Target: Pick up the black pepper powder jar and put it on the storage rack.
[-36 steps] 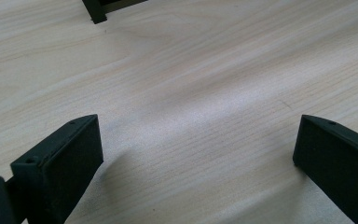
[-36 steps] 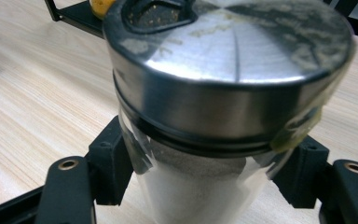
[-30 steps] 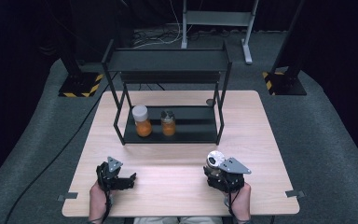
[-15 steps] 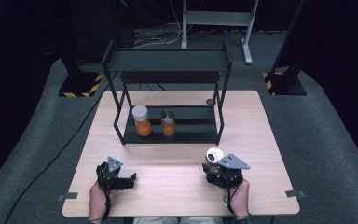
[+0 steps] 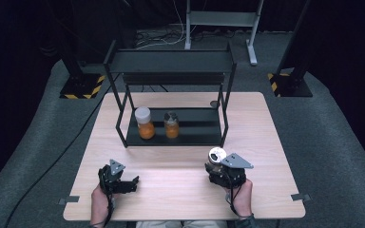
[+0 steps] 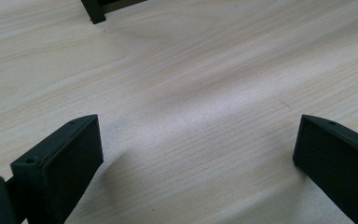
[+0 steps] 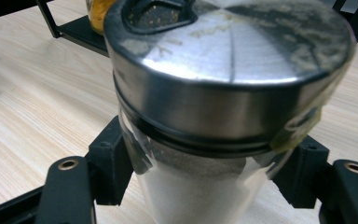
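**Right gripper clamped on shaker jar, left gripper idle and open**

Table (image 5: 266,128): light wood, person's hands at the near edge.

Rack (image 5: 171,66): black two-tier metal shelf on the far half of the table. The lower shelf holds a white-capped jar (image 5: 144,123) with orange contents and, just beside it, a smaller dark-capped jar (image 5: 171,125), also orange. Both upright, at the left end of the shelf.

Right gripper (image 5: 217,164): near right of the table, in front of the rack and well apart from it. Its jaws are clenched on a shaker jar (image 7: 223,93), one pad on each side of the glass below the cap. Jar is upright, with a metal lid, a dark pour opening and white powder inside. Can't tell if its base touches the table.

Left gripper (image 5: 132,183): near left, low over bare wood. Jaws spread wide, nothing between them in the left gripper view.
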`<action>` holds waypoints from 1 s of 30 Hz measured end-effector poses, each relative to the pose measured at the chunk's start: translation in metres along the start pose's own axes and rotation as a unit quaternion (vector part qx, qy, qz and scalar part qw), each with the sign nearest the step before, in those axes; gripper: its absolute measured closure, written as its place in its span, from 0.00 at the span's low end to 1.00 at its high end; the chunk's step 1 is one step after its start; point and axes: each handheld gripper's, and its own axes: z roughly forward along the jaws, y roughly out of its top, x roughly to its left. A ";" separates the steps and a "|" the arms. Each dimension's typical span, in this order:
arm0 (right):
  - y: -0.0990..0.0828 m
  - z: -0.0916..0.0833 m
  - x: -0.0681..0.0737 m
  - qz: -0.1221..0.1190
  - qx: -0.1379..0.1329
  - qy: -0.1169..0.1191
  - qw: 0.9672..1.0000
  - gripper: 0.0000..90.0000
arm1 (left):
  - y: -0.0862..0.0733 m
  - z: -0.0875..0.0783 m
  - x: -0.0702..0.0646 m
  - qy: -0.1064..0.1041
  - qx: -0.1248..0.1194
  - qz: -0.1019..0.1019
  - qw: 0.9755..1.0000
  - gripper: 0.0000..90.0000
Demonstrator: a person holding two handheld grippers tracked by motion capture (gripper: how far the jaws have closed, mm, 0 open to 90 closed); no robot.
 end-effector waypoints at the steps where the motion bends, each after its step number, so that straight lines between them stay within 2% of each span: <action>1: 0.000 0.001 0.000 0.000 0.000 0.000 1.000 0.34 | 0.000 0.000 0.000 0.000 0.000 0.000 1.000 0.01; 30: 0.011 0.015 -0.006 0.001 0.003 -0.002 1.000 0.34 | 0.000 0.000 -0.001 0.001 0.000 0.001 1.000 0.01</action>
